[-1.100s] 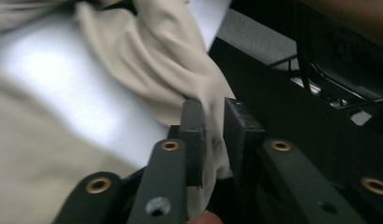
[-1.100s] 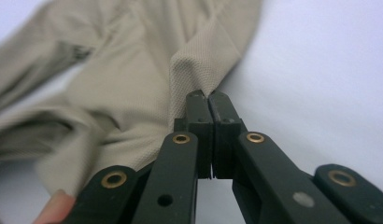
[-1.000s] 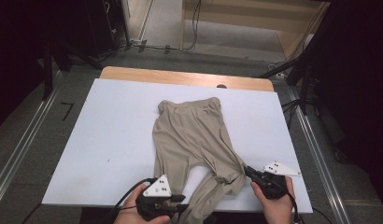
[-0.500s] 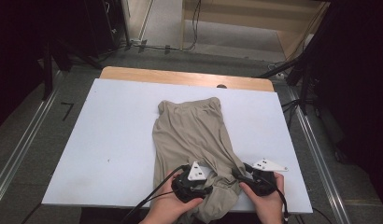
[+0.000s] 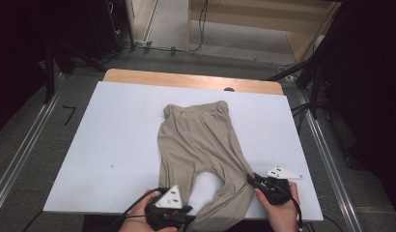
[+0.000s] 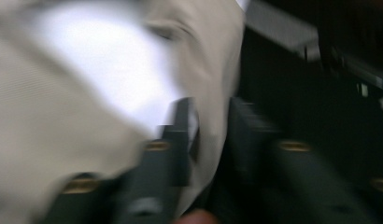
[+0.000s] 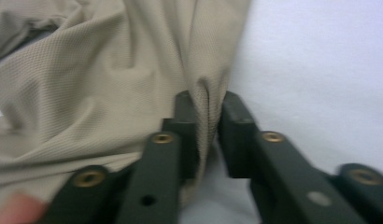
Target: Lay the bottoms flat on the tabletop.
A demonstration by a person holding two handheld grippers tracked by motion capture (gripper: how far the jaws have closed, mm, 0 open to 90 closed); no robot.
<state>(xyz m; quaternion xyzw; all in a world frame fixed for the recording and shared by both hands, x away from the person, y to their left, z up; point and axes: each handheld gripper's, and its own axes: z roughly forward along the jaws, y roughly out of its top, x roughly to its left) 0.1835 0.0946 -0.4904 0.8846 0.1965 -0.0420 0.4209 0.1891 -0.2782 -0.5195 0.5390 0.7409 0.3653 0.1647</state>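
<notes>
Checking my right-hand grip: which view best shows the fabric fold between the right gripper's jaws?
The right gripper view: a fabric fold of the trousers sits between the right gripper jaws. The high view shows it small; the left gripper view, blurred cloth.

No readable text, labels, brands or numbers anywhere: not on the trousers [image 5: 201, 145], the table [image 5: 114, 145] or the floor.

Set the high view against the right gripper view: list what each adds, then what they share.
High view: the whole pair of beige knit trousers, waistband far, and the wooden table edge. Right gripper view: the fine weave, and a fold of cloth between the right gripper's black jaws, which have just been closing. Both: trousers on the white tabletop.
</notes>
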